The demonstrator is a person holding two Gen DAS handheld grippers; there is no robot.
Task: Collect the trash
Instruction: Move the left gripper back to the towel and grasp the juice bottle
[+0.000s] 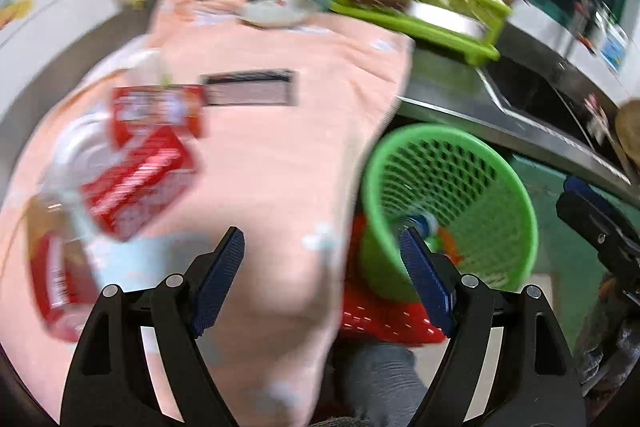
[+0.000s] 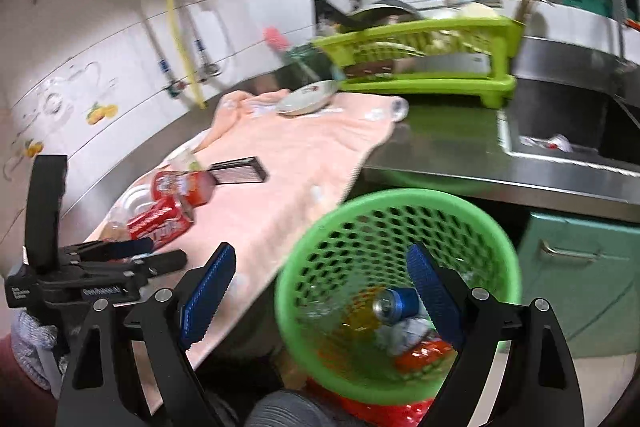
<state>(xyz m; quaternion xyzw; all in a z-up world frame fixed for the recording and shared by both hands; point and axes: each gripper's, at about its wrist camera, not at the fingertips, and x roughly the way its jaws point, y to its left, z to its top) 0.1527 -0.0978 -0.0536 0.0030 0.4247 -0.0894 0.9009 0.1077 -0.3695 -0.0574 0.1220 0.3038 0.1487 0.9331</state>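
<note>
A green mesh basket [image 2: 472, 239] stands below the counter edge and holds a blue can [image 2: 396, 305], a red wrapper and other trash; it also shows in the left wrist view [image 1: 500, 195]. On the pink cloth [image 1: 280, 155] lie a red can [image 1: 140, 183], a red packet [image 1: 156, 113], a clear bottle with a red label [image 1: 56, 279] and a black comb-like piece [image 1: 250, 89]. My left gripper [image 1: 322, 249] is open and empty over the cloth's edge. My right gripper [image 2: 320, 267] is open and empty above the basket's rim.
A green dish rack [image 2: 424, 67] with dishes and a white plate [image 2: 306, 99] stand at the back. A steel sink [image 2: 560, 131] lies at right. A red crate [image 1: 384, 319] sits under the basket. Green cabinets [image 2: 576, 267] are below the counter.
</note>
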